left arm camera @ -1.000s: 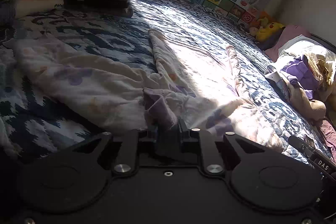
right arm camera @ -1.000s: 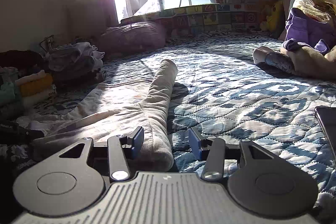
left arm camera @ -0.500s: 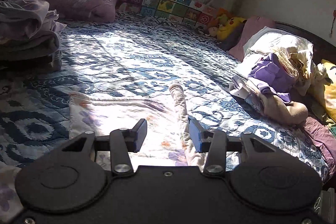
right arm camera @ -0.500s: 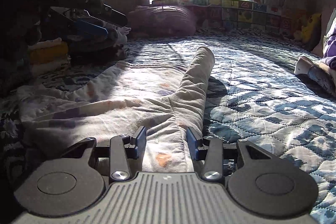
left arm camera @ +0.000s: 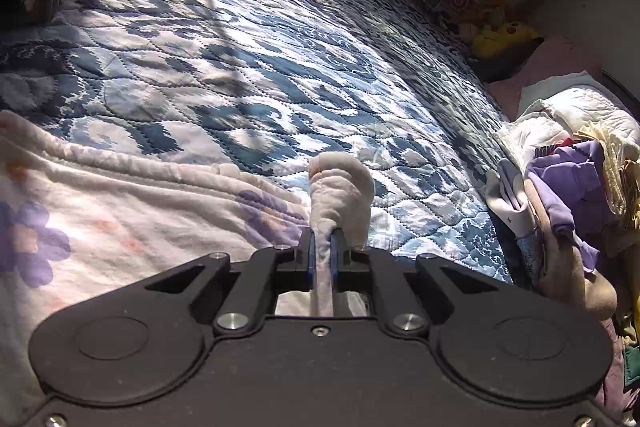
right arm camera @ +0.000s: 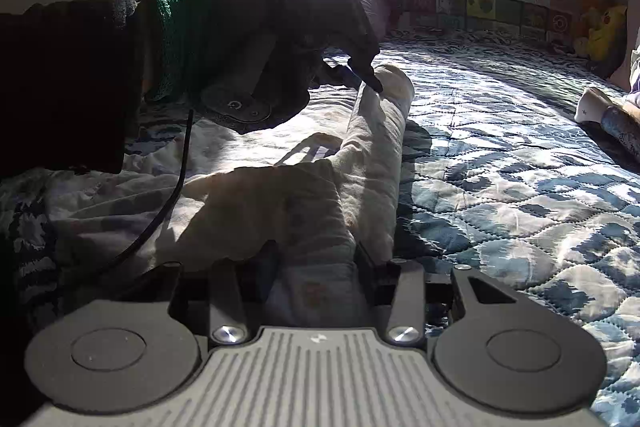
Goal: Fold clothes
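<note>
My left gripper, open a moment ago, now pinches the garment's cuff; my right gripper straddles its hem, unclosed, on the bed.

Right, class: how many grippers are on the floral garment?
2. The left gripper is shut on the far tip of the floral garment, on its long rolled part. The right gripper straddles that part's near end, jaws apart. No others show.
</note>
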